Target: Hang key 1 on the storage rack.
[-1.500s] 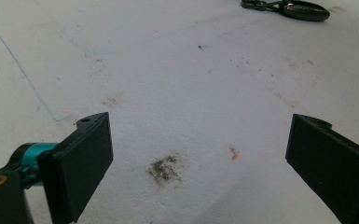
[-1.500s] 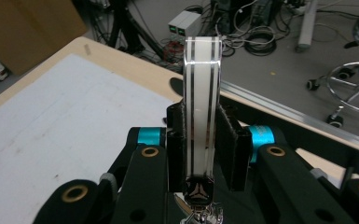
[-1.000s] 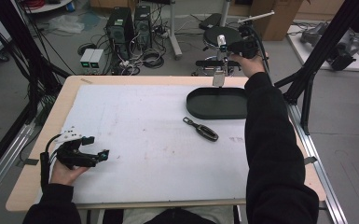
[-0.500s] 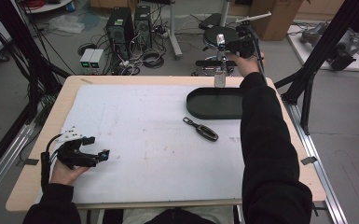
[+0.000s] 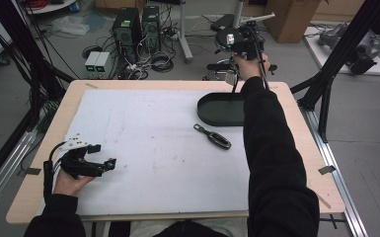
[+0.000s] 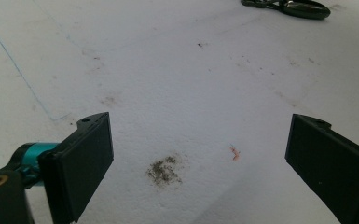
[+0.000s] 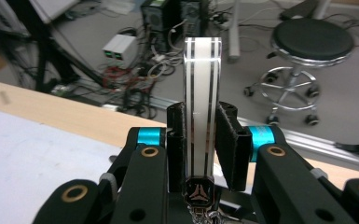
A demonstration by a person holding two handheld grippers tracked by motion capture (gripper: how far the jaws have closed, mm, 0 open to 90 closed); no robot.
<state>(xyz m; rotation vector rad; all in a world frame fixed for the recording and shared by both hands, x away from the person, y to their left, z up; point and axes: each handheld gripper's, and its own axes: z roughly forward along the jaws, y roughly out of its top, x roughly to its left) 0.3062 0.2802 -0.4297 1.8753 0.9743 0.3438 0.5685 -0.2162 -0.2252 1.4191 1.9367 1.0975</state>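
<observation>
Right gripper [image 7: 200, 135] pinches a slim white-and-black striped fob [image 7: 203, 107] flat between its jaws, high beyond the table's far edge [image 5: 177, 85]; it looks light, rigid and slick, best held mid-length.

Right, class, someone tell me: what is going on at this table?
A person works with two handheld grippers. The right gripper is shut on a white strip with dark stripes, held beyond the table's far edge, past the dark oval tray. A black key fob lies beside the tray. The left gripper rests open on the white mat, holding nothing.
</observation>
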